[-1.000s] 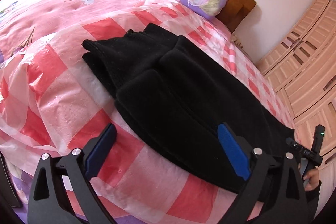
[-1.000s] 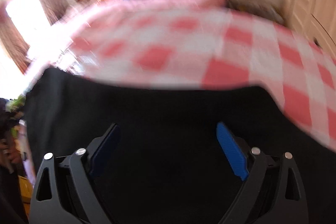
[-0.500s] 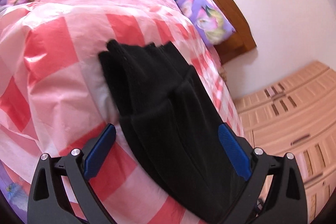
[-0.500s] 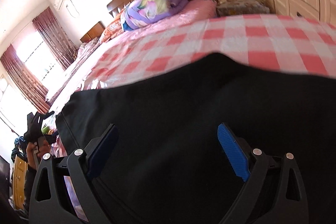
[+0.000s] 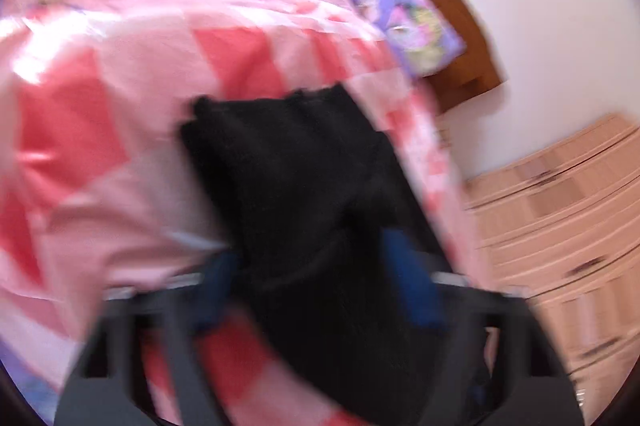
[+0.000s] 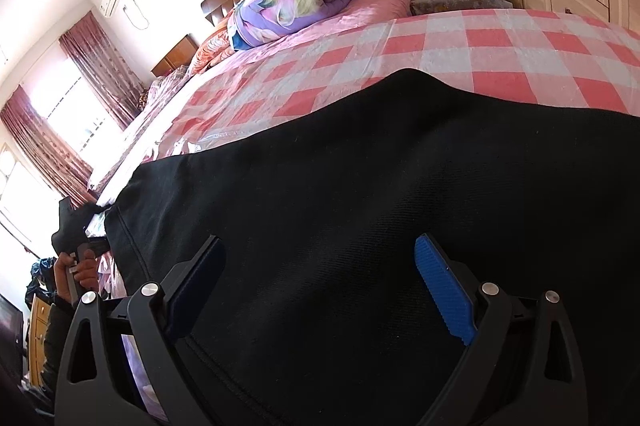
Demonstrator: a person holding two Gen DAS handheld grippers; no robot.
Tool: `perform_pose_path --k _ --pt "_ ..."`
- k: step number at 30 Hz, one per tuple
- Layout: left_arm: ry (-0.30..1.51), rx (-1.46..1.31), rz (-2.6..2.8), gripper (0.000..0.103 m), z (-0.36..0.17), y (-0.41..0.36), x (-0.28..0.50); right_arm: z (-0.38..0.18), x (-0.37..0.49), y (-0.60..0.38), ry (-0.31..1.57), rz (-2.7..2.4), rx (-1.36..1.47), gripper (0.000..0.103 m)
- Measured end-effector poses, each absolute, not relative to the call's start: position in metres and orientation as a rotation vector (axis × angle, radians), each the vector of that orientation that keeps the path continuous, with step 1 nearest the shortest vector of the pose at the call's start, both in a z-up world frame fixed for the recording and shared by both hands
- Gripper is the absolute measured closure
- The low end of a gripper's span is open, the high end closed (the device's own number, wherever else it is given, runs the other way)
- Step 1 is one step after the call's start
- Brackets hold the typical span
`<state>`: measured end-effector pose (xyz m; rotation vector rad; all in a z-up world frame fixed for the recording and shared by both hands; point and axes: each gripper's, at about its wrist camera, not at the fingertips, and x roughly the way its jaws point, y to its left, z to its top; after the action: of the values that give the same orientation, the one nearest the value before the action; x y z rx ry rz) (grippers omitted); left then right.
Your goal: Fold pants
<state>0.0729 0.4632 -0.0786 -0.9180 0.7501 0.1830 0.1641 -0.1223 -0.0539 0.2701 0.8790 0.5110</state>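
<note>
Left gripper [image 5: 320, 290] jaws just narrowed, seemingly pinching pants [image 5: 304, 186] stretching lengthwise toward headboard [image 5: 452, 14].

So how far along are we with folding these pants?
Partly done: the black pants already lie doubled lengthwise on the checked bedspread. In hand: the left gripper has just been closing with one end between its blue pads, though blur hides contact; the right gripper sits open over the other end. Left: the crosswise folds.
</note>
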Motion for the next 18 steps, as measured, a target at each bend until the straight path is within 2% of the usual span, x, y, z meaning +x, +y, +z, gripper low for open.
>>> perform_pose_path --k 2,3,9,12,14,15,18 --pt "0.726 -0.92 0.162 0.07 -0.081 0.464 0.063 -0.05 0.161 -0.119 0.881 0.493 0.252 0.01" --pt "0.718 -0.918 0.163 0.072 -0.08 0.464 0.06 -0.046 0.159 -0.115 0.88 0.498 0.248 0.01" --pt "0.655 -0.753 0.237 0.074 -0.048 0.441 0.06 -0.019 0.133 -0.032 0.826 0.68 0.051 0.009" --pt "0.613 -0.714 0.253 0.075 -0.029 0.43 0.062 -0.036 0.127 0.028 0.859 0.693 -0.163 0.009" --pt "0.593 -0.685 0.257 0.076 -0.014 0.422 0.063 -0.062 0.126 0.059 0.955 0.684 -0.304 0.007" --pt "0.586 -0.664 0.254 0.076 -0.007 0.416 0.062 -0.067 0.12 0.067 0.916 0.664 -0.363 0.005" --pt "0.551 -0.506 0.231 0.077 0.029 0.382 0.066 -0.061 0.123 0.053 0.933 0.681 -0.275 0.005"
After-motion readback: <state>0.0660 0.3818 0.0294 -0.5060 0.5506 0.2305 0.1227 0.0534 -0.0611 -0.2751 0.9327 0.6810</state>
